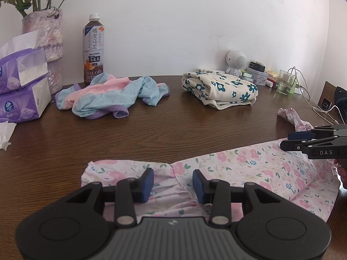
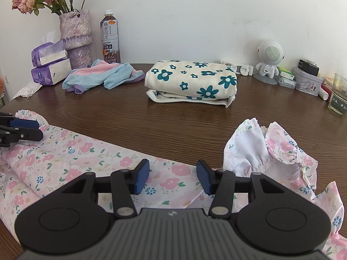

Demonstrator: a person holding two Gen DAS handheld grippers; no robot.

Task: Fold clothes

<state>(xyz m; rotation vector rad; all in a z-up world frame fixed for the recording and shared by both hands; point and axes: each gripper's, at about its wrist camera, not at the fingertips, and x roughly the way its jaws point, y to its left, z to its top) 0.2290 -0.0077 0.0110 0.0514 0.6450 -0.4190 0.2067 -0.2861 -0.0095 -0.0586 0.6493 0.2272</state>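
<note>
The pink floral garment (image 2: 71, 151) lies half-folded along the surface's (image 2: 173, 125) near edge. Left tool (image 1: 173, 182) and right tool (image 2: 172, 176) hover above it, jaws apart, gripping nothing. Behind, the cream flowered piece (image 2: 193, 82) looks folded; the blue-pink garment (image 2: 104, 75) remains crumpled.

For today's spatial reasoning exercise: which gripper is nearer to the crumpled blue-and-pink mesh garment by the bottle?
Left. The left gripper hovers over the pink floral garment's left end, below the crumpled blue-and-pink mesh garment. The right gripper is further right.
</note>
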